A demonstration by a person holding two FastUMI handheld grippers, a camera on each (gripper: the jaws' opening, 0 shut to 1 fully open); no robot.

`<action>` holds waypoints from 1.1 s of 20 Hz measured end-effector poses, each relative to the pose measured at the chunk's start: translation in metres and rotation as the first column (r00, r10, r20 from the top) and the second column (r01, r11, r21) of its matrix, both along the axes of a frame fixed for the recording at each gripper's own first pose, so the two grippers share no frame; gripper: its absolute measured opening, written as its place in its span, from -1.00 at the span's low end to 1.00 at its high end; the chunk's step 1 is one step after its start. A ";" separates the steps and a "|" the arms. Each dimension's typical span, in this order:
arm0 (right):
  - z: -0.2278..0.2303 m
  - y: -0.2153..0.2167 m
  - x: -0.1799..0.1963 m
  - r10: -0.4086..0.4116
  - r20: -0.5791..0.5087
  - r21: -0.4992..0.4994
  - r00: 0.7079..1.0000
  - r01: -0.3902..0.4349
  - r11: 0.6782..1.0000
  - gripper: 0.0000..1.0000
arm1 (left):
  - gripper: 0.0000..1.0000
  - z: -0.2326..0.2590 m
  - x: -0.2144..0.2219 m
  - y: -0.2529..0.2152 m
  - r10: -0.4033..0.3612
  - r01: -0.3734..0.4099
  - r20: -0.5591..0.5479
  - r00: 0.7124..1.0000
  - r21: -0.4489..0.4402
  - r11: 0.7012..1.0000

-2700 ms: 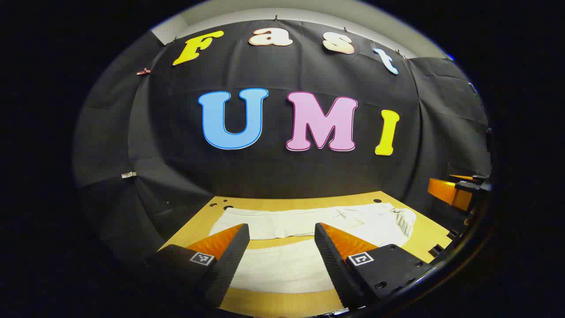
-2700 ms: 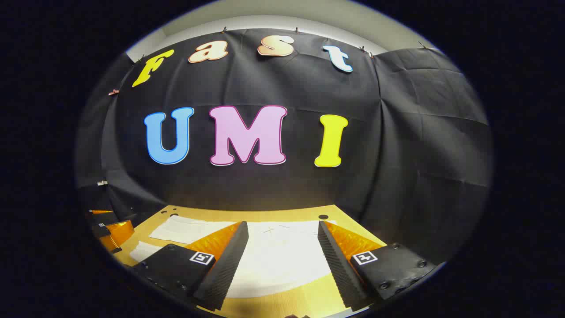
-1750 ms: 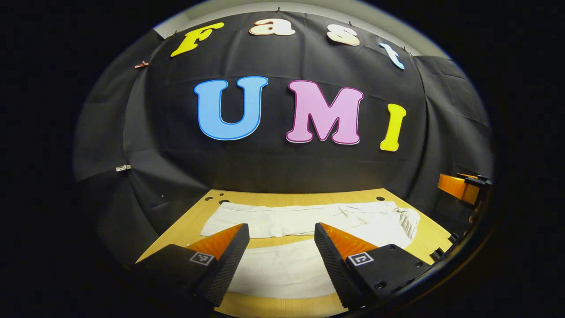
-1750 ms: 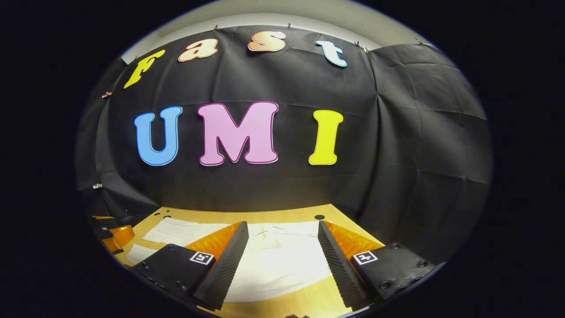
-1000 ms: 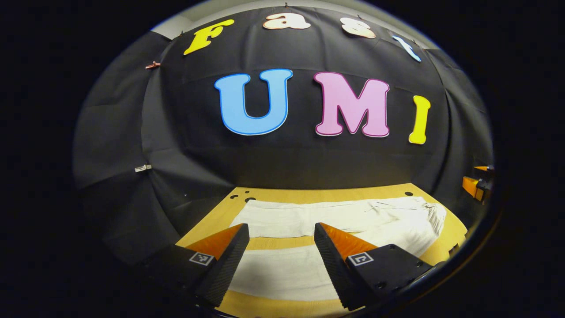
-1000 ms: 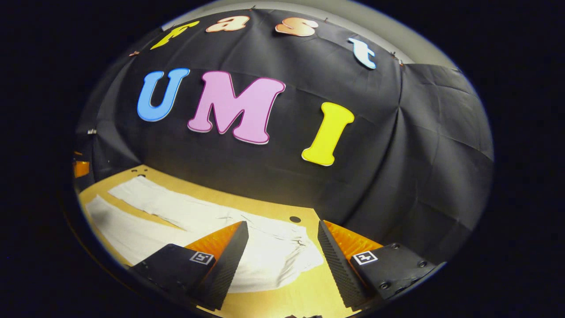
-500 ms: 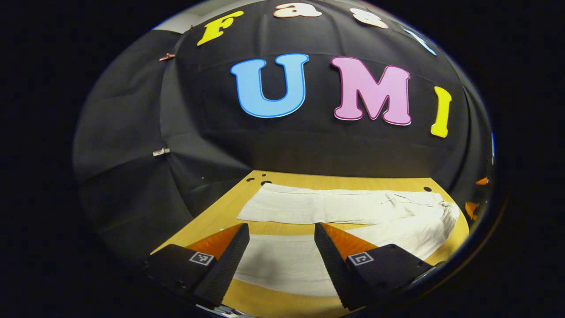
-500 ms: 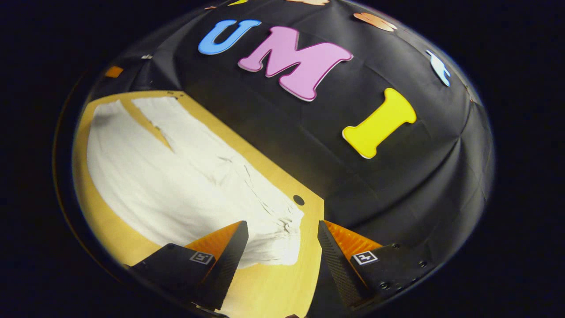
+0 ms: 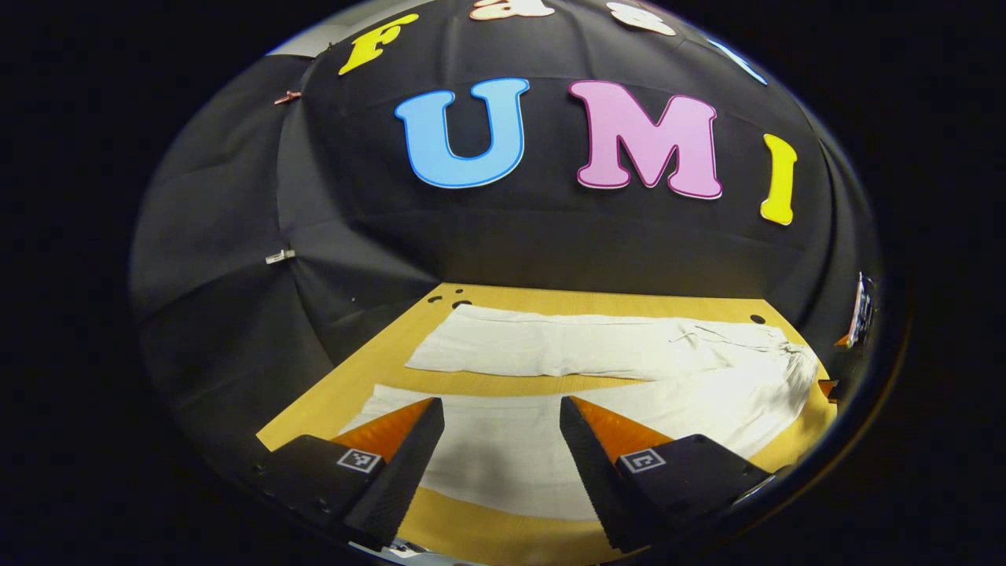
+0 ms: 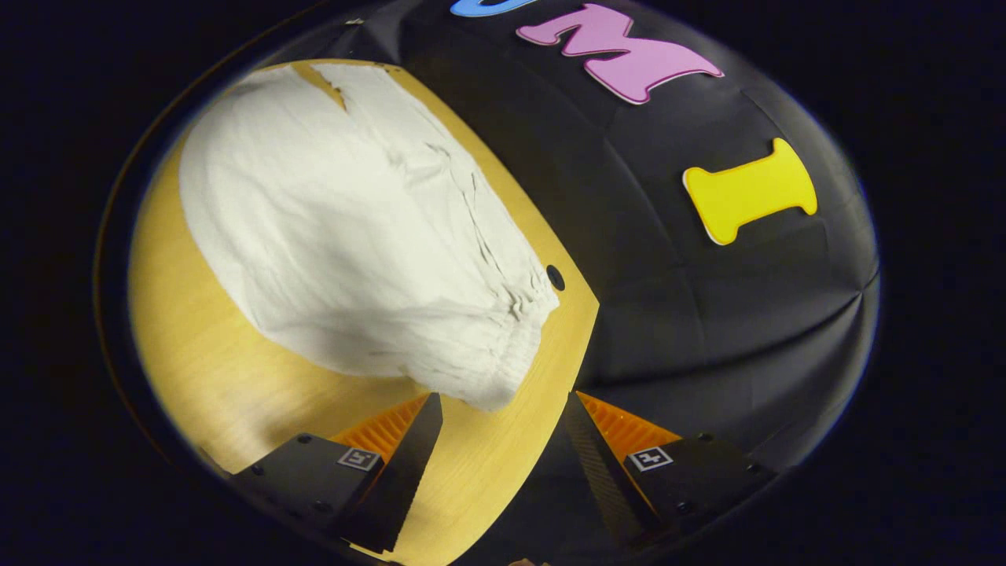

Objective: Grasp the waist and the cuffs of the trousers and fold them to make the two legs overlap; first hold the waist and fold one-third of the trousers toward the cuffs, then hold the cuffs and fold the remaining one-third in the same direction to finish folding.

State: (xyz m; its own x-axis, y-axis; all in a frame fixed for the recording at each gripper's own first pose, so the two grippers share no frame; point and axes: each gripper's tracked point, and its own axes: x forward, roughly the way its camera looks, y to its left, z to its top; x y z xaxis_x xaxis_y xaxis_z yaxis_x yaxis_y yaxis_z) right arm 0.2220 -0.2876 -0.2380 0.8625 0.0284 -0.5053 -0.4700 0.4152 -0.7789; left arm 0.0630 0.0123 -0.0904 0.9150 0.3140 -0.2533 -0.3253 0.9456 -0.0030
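White trousers (image 9: 597,369) lie flat on the wooden table (image 9: 503,299), legs spread apart, cuffs to the left and gathered waist to the right in the left gripper view. My left gripper (image 9: 501,417) hovers open above the near leg, close to its cuff end. In the right gripper view the same trousers (image 10: 354,228) spread away from the elastic waist (image 10: 515,350). My right gripper (image 10: 503,413) is open and tilted, just off the near corner of the waist, over the table's right edge. Neither gripper holds cloth.
The tabletop (image 10: 204,369) has small round holes near its far corners, one hole (image 10: 555,277) beside the waist. The black cloth wall (image 9: 550,236) closes the far side and the sides right behind the table edge. Bare wood runs along the near edge.
The right gripper has swung round and down toward the waist end, which now looms large. The left gripper has shifted left and lower toward the near cuff. Both stayed open.
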 end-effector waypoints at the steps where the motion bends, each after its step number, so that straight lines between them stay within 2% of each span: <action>1: -0.006 0.001 0.002 0.014 -0.006 -0.022 1.000 -0.014 1.000 0.95 | 0.89 0.000 0.000 0.000 0.004 -0.004 -0.001 1.000 -0.010 1.000; 5: -0.025 0.019 0.009 0.119 -0.024 -0.129 0.993 -0.121 0.984 0.94 | 0.89 -0.005 -0.003 0.010 0.028 -0.028 -0.023 0.999 0.002 1.000; 9: -0.030 0.043 0.020 0.243 -0.004 -0.241 0.970 -0.237 0.941 0.92 | 0.90 -0.010 -0.012 0.026 0.061 -0.061 -0.048 0.997 0.020 0.998; 12: -0.034 0.049 0.031 0.277 -0.025 -0.270 0.961 -0.273 0.924 0.89 | 0.90 -0.024 -0.020 0.034 0.071 -0.067 -0.082 0.994 0.043 0.997; 16: -0.043 0.050 0.031 0.290 -0.103 -0.255 0.951 -0.307 0.917 0.63 | 0.94 -0.054 -0.032 0.049 0.049 -0.026 -0.168 0.985 0.133 0.991; 17: -0.046 0.050 0.030 0.294 -0.118 -0.257 0.948 -0.316 0.914 0.41 | 0.94 -0.061 -0.036 0.055 0.045 -0.014 -0.191 0.981 0.158 0.987; 18: -0.049 0.051 0.029 0.298 -0.136 -0.261 0.945 -0.324 0.909 0.29 | 0.94 -0.068 -0.038 0.059 0.044 -0.008 -0.211 0.976 0.172 0.985; 19: -0.055 0.050 0.026 0.300 -0.158 -0.271 0.941 -0.333 0.903 0.01 | 0.95 -0.076 -0.043 0.064 0.046 -0.003 -0.234 0.971 0.181 0.984; 20: -0.056 0.050 0.024 0.306 -0.166 -0.290 0.937 -0.343 0.893 -0.11 | 0.95 -0.083 -0.046 0.068 0.048 0.000 -0.256 0.966 0.184 0.983; 21: -0.061 0.051 0.022 0.317 -0.180 -0.302 0.931 -0.359 0.883 -0.36 | 0.95 -0.091 -0.050 0.070 0.046 0.007 -0.276 0.960 0.187 0.982; 22: -0.062 0.052 0.018 0.331 -0.192 -0.308 0.924 -0.377 0.873 -0.46 | 0.95 -0.099 -0.053 0.072 0.048 0.013 -0.297 0.954 0.201 0.980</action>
State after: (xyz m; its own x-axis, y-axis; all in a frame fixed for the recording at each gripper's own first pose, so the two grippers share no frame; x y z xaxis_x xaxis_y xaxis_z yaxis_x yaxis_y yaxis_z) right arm 0.2398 -0.2360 -0.3003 0.7527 0.1300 -0.6454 -0.6421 -0.0712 -0.7633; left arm 0.0101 0.0845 -0.1890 0.8006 0.4013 -0.4449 -0.2993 0.9111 0.2833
